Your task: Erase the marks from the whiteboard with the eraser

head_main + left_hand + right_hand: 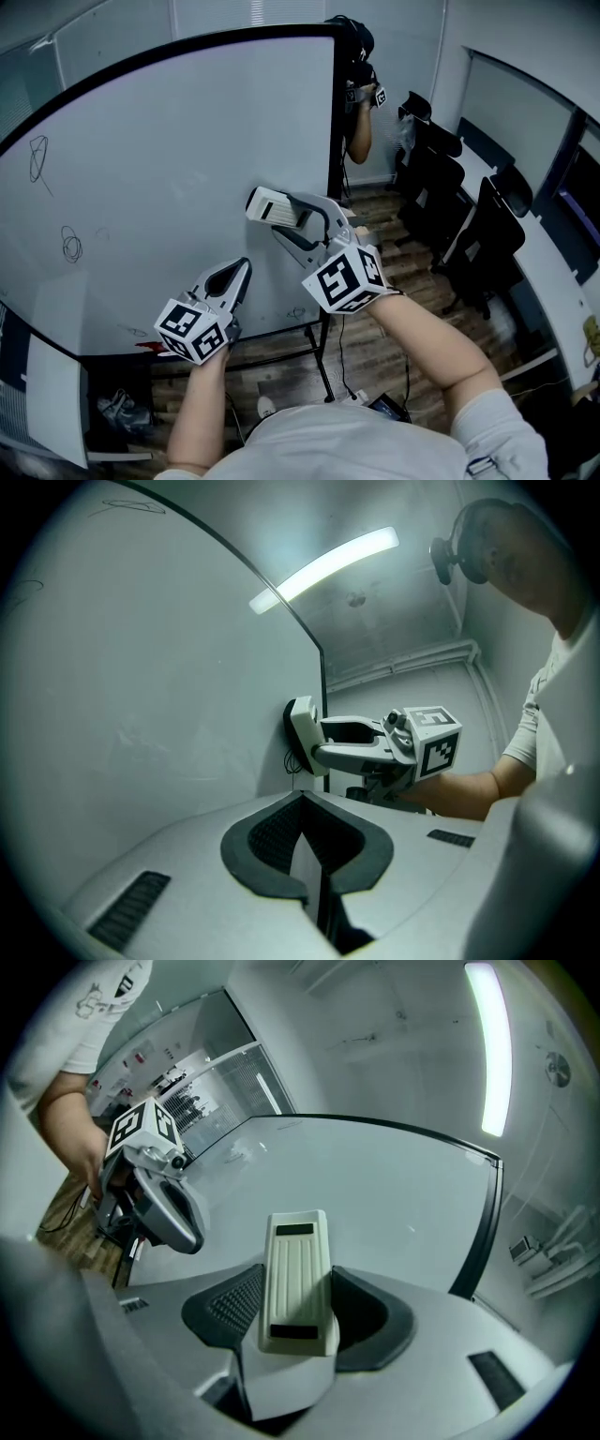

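Note:
The whiteboard [187, 141] fills the left of the head view, with two black scribbles near its left side: one high [37, 157], one lower [71, 244]. My right gripper [281, 217] is shut on a white eraser [270, 206], held at the board's lower right, far from the scribbles. In the left gripper view the eraser [302, 735] lies flat against the board [141, 667] by its black edge. The right gripper view has the ribbed eraser [298, 1269] clamped between the pads. My left gripper [240, 269] is shut and empty, lower left of the eraser.
Another person [358, 94] stands behind the board's right edge. Black chairs [469, 225] line a desk on the right. The board's stand leg [323, 361] and cables rest on the wooden floor. Something red [150, 347] lies at the board's bottom ledge.

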The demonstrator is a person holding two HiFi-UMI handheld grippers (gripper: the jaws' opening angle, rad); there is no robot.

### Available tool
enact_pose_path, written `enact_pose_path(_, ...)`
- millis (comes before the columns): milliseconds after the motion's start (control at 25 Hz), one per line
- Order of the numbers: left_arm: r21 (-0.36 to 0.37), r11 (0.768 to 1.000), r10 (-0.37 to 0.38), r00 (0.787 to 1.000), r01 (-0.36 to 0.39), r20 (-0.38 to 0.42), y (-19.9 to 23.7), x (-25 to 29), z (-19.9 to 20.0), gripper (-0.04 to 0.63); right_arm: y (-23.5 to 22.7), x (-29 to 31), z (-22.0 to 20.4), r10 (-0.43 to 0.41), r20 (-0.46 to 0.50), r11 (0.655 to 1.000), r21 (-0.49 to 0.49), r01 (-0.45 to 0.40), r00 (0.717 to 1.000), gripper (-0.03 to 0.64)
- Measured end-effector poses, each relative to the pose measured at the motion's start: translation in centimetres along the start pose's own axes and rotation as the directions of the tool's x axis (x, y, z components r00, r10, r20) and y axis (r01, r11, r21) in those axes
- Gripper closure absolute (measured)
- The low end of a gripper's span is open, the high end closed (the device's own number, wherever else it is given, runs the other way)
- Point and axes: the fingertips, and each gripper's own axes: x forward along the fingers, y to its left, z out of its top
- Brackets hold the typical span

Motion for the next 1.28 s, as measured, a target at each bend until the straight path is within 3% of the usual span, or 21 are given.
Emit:
enact_pose_path(440,-0.016,1.000,0.023,0.999,-0.023,-0.039,-0.3,-1.1,-1.6,0.588,9.2,1.5,-5.3,0.180,-0.075,0.983,0.061,-0.176,0.981,0.379)
enact_pose_path(640,-0.012,1.000,0.028,0.999,-0.029,-0.045,-0.3,-1.5,-1.6,0.589,10.3,1.7,-5.8,0.201,-0.087,0.979,0.059,-0.196,0.976,0.380)
enact_pose_path(880,0.002,1.000,0.014,0.999,-0.014,-0.045,-1.0,-1.2,-1.3,0.589,7.2,1.4,-3.6,0.152,-0.049,0.988,0.036,-0.150,0.987,0.380)
enact_pose_path(1280,0.025,0.999,0.021,0.999,-0.020,-0.028,-0.1,-1.1,-0.2,0.588,-3.6,-0.2,3.0,-0.019,0.059,0.999,-0.042,0.022,0.998,0.380)
